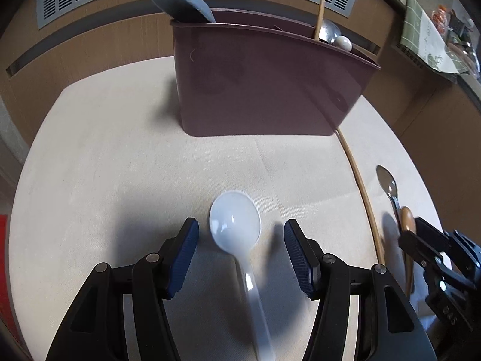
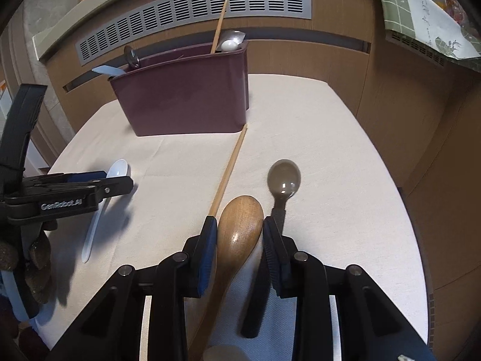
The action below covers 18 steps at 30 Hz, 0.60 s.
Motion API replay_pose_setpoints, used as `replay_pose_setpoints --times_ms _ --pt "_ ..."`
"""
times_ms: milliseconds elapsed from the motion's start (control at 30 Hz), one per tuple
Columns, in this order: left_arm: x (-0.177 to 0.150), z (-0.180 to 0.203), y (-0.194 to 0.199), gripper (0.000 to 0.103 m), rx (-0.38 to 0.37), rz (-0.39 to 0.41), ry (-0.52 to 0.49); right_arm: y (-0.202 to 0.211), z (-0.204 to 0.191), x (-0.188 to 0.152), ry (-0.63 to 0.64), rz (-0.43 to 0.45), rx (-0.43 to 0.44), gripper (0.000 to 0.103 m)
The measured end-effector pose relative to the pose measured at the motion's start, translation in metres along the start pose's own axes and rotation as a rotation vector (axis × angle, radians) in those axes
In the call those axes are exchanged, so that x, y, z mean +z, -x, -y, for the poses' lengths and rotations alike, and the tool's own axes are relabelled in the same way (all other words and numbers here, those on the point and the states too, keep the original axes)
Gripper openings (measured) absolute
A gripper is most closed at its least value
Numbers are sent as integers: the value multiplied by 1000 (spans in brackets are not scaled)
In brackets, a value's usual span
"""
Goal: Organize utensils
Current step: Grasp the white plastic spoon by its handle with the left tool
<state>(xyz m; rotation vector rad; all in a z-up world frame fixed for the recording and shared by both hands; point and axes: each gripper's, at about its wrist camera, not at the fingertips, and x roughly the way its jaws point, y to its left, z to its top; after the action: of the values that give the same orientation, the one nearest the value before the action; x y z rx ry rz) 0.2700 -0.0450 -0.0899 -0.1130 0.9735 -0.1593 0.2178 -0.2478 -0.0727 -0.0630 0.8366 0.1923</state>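
Note:
A maroon utensil holder (image 1: 264, 87) stands at the back of the table (image 1: 120, 156), with several utensils in it; it also shows in the right wrist view (image 2: 186, 99). My left gripper (image 1: 240, 240) is open astride a white plastic spoon (image 1: 237, 228) lying on the cloth. My right gripper (image 2: 240, 234) is open, its pads close on either side of a wooden spoon (image 2: 240, 222) lying on the table. A dark-handled metal spoon (image 2: 284, 180) lies just right of it. A single chopstick (image 2: 231, 162) lies from the holder's corner toward me.
A brown wall panel with a grey vent (image 2: 192, 12) runs behind the table. A counter with a green checked cloth (image 2: 421, 15) is at the right. The table edge curves away at the right (image 2: 415, 225).

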Motion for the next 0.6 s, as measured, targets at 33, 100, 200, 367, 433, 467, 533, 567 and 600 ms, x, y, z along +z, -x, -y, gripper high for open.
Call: replay_pose_setpoints --times_ms 33,100,200,367,433,467,533,567,600 --pt "2 1 -2 59 14 7 16 1 0 0 5 7 -7 29" --pt "5 3 -5 59 34 22 50 1 1 0 8 14 -14 29" --pt "6 3 -8 59 64 51 83 0 2 -1 3 15 -9 29" --pt "0 17 -13 61 146 82 4 0 6 -1 -12 23 -3 29" --pt "1 16 -13 61 145 78 10 1 7 -2 -16 27 2 29" --pt "2 15 -13 61 137 73 14 1 7 -2 -18 30 4 29" --pt "2 12 -11 60 122 63 15 3 8 -2 -20 37 7 29" --pt "1 10 -9 60 112 60 18 3 8 -2 -21 39 8 29" --pt "0 10 -8 55 111 62 18 4 8 -3 -23 41 8 29"
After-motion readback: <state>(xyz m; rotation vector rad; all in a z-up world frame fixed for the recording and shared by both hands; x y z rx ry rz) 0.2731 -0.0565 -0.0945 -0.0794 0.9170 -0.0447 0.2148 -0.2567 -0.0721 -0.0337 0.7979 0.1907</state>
